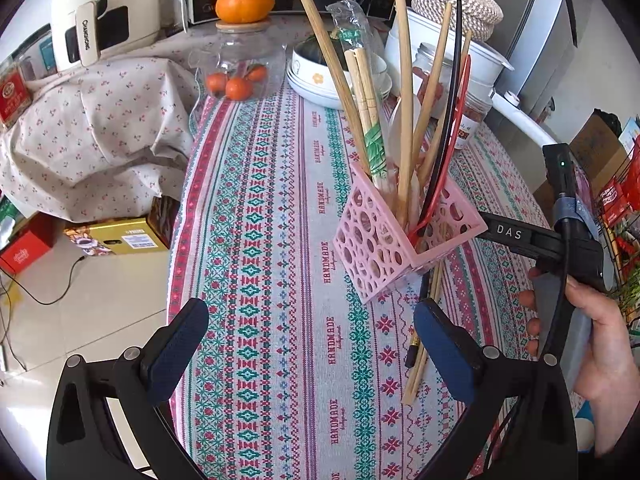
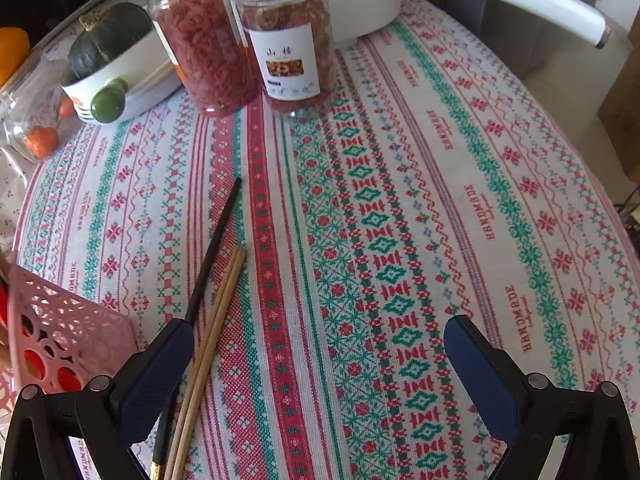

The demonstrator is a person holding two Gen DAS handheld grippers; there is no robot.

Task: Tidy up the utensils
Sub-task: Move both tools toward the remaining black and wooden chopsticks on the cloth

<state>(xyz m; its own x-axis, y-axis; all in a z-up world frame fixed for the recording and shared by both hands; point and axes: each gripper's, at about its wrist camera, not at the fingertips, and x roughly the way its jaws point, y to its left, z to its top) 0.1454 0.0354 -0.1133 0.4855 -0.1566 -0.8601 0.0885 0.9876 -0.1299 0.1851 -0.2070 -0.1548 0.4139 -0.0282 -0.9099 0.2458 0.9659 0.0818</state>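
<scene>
Utensil sorting, well advanced but unfinished, as it looks from beside the table. The pink perforated holder (image 1: 394, 236) stands on the patterned tablecloth (image 1: 256, 240), tilted in the fisheye view; it already carries most of the set: long bamboo chopsticks (image 1: 405, 80), a wrapped pair (image 1: 370, 120), a black chopstick (image 1: 454, 92) and a red utensil (image 1: 440, 192), all upright and fanned out. Left on the cloth, just beside the holder's right side: one loose black chopstick (image 2: 214, 248) and a loose bamboo pair (image 2: 208, 344), lying parallel and touching or nearly so.

The left gripper (image 1: 312, 344) hangs near the holder with its jaws wide apart, holding nothing; the right gripper (image 2: 320, 364) is likewise spread, empty, its left finger pad (image 2: 156, 376) lying over or just above the loose sticks, contact not clear. The right hand (image 1: 592, 344) grips its handle.

Judged remaining: gather the three loose sticks and stand them in the holder. Jars (image 2: 248, 36), bowls (image 2: 120, 76) and fruit sit well behind, apart from the work.
</scene>
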